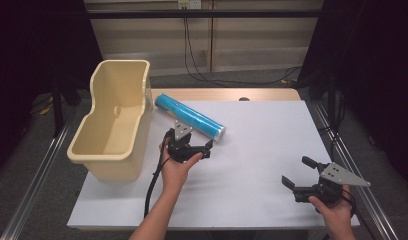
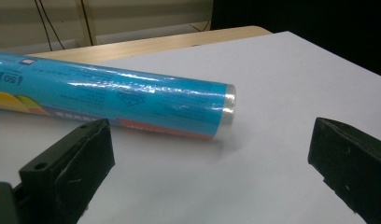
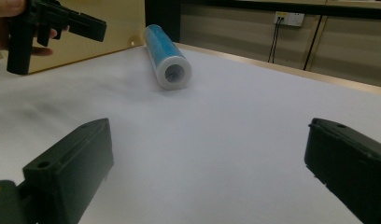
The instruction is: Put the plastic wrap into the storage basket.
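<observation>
A blue plastic-wrapped roll [image 1: 190,116] lies slantwise on the white table top [image 1: 262,150], beside a beige plastic bin [image 1: 114,120]. My left gripper [image 1: 189,141] hovers just in front of the roll's near half, open and holding nothing. In the left gripper view the roll [image 2: 123,98] lies across just beyond the left gripper [image 2: 209,172], untouched. My right gripper [image 1: 297,171] is open and empty near the table's front right corner. In the right gripper view, far ahead of the right gripper [image 3: 207,172], the roll's hollow end [image 3: 172,72] faces the camera.
The bin stands at the table's left edge, empty as far as I see, and its beige wall [image 3: 114,37] shows behind the left gripper [image 3: 53,23] in the right gripper view. Cables [image 1: 202,70] hang down the back wall. Metal rails [image 1: 37,170] flank the table.
</observation>
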The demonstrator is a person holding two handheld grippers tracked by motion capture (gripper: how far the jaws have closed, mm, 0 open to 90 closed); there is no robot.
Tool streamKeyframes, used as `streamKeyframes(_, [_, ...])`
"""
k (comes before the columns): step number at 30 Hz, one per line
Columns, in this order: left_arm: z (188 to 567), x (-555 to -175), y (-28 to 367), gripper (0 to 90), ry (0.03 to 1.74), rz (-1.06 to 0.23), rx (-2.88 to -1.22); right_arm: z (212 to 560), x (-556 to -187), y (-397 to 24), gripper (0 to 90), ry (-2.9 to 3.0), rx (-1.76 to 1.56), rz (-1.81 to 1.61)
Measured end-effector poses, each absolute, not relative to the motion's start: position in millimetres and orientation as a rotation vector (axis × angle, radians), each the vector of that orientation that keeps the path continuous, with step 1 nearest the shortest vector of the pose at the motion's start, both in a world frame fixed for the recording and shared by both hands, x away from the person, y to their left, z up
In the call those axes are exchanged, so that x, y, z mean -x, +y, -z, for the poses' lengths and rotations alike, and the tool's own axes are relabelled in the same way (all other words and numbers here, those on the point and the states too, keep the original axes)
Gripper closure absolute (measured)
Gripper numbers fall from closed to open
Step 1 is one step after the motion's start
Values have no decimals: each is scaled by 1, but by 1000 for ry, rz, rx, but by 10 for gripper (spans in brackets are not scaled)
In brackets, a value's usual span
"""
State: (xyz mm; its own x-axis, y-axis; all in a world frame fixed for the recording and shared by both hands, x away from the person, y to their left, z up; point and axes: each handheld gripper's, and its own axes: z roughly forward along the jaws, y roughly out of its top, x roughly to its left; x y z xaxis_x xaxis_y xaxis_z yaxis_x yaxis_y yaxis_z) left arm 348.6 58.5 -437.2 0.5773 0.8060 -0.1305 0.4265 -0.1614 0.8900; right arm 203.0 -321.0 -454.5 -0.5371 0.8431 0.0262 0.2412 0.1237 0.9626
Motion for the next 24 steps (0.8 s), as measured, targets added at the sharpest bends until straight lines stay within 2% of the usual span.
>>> streamKeyframes(4, [437,-355,50,0,1023,-475,-1810,455,-203,-321,7,1861,-1048,-1437])
streamKeyframes(11, [442,-374,29,0,1139,-505,-1810,455,-203,-321,9,1861,-1047,-1431])
streamKeyframes(18, [445,-389,12,0,1173,-517,-1830,456,-204,-322,10,1867,-1055,-1431])
streamKeyframes(24, [453,-396,-2,0,1158,-586,-1877,457,-204,-322,10,1870,-1056,-1434])
